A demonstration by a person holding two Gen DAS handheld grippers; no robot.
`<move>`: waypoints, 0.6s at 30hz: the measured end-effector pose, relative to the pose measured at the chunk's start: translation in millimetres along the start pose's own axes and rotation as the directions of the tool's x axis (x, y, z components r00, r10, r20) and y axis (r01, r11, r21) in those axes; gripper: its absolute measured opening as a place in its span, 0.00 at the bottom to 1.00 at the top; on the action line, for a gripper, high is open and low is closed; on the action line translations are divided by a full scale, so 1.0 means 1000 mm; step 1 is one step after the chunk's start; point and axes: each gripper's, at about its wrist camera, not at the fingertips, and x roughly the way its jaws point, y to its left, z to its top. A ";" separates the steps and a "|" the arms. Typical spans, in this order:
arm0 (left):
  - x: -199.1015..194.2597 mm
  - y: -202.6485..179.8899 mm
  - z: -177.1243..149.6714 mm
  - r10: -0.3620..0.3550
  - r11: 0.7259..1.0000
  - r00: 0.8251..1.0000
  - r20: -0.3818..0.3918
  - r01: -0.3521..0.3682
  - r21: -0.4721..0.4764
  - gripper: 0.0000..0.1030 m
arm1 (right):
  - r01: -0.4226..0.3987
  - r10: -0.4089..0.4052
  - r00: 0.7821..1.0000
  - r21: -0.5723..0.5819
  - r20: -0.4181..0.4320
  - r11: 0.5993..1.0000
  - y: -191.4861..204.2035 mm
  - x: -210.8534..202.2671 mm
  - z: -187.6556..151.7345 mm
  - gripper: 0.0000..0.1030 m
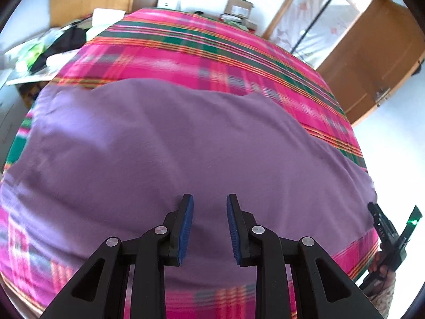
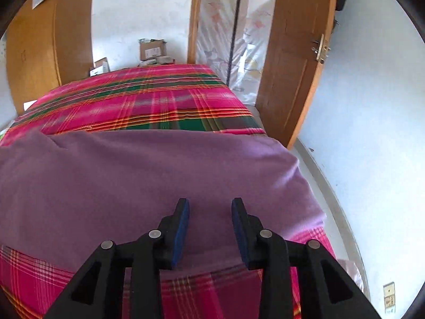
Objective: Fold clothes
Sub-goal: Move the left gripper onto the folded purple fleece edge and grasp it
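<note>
Hovering over the near edge of the bed, the left gripper (image 1: 209, 204) and the right gripper (image 2: 210, 208) are both tilting downward with their jaws standing apart and nothing between the blue pads; neither is pinching cloth. In the left wrist view the right-hand tool is showing at the far right, held in a person's hand (image 1: 382, 268), so the two are working side by side, near each other.

Just beyond the fingertips the purple garment (image 1: 172, 146) is lying spread wide across the plaid bedspread (image 1: 212, 50), and it is looking already doubled over, its near edge running just under both grippers and its right side drooping slightly at the bed's corner. To me it is looking soft, thin and light, a limp knit that is going to sag and crease the instant one corner is lifted alone; I would be taking it by the two near corners or along the near hem, one gripper at each, pinching both layers together.

Farther off, the bedspread is stretching bare to the far end, where cardboard boxes (image 2: 152, 49) are sitting against the wall beside a wooden door (image 2: 292, 61).
</note>
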 end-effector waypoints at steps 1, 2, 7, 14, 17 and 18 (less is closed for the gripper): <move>-0.004 0.007 -0.004 0.006 1.000 1.000 0.010 -0.006 -0.014 0.26 | 0.000 0.000 1.000 0.007 0.002 1.000 0.001 -0.002 -0.001 0.33; -0.008 0.012 -0.007 0.012 1.000 1.000 0.020 -0.011 -0.025 0.26 | 0.000 0.000 1.000 0.014 0.004 1.000 0.003 -0.004 -0.002 0.33; -0.021 0.048 -0.023 0.039 0.995 0.998 0.050 -0.034 -0.095 0.26 | -0.031 0.032 0.999 -0.020 0.036 0.999 0.024 -0.016 0.000 0.33; -0.037 0.079 -0.036 0.035 0.984 0.994 0.100 -0.017 -0.176 0.26 | -0.119 0.125 0.990 -0.095 0.061 0.988 0.064 -0.029 0.006 0.33; -0.039 0.089 -0.041 0.000 0.978 0.993 0.115 0.024 -0.208 0.26 | -0.165 0.175 0.982 -0.133 0.068 0.977 0.086 -0.033 0.009 0.33; -0.040 0.091 -0.043 -0.007 0.976 0.993 0.120 0.032 -0.213 0.26 | -0.182 0.193 0.978 -0.142 0.072 0.973 0.093 -0.035 0.010 0.33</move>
